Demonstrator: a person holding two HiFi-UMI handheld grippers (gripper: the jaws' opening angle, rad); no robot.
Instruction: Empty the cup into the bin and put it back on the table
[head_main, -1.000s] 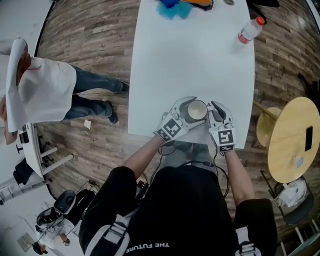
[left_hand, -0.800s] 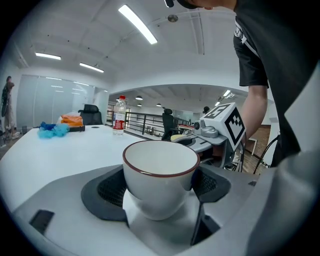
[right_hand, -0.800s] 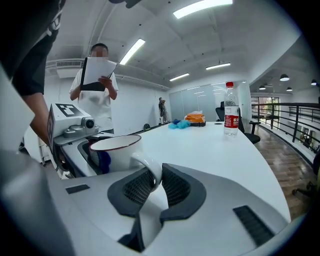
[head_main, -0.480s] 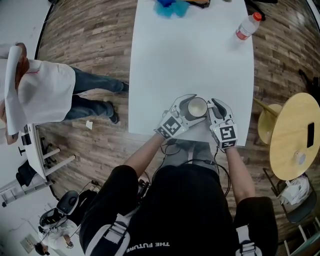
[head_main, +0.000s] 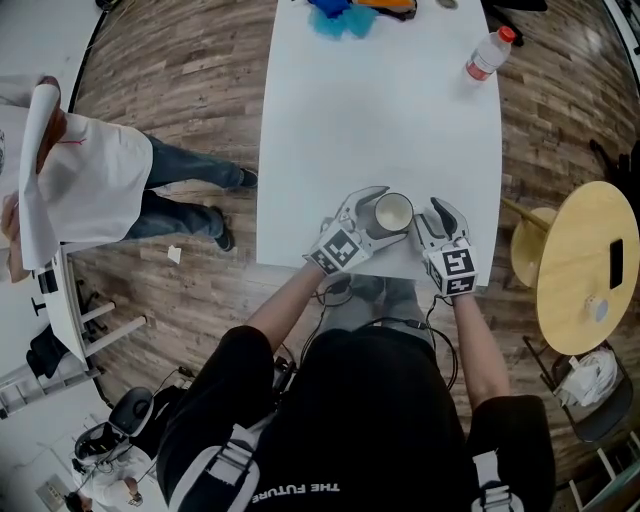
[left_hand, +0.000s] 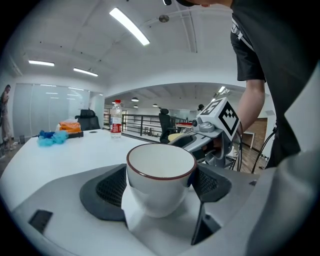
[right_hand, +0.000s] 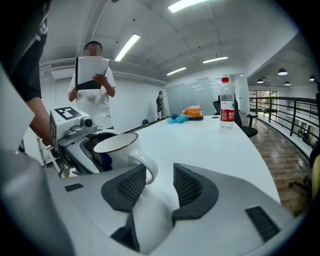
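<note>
A white cup (head_main: 393, 212) with a dark red rim stands upright on the white table (head_main: 380, 110), close to its near edge. It looks empty in the left gripper view, where the cup (left_hand: 160, 177) fills the space between the jaws. My left gripper (head_main: 380, 214) is shut on the cup's body, a pad against each side. My right gripper (head_main: 433, 212) is just right of the cup. Its jaws have just been opening. The cup's handle (right_hand: 148, 172) still sits between them, near the left pad, and is not pressed.
A plastic water bottle (head_main: 482, 55) stands at the table's far right, and a blue cloth (head_main: 340, 18) lies at the far edge. A round wooden side table (head_main: 590, 280) stands to the right. At the left a person (head_main: 90, 180) stands holding papers.
The right gripper's jaws have spread apart and let go of the cup's handle. The cup and the left gripper have stayed where they were.
</note>
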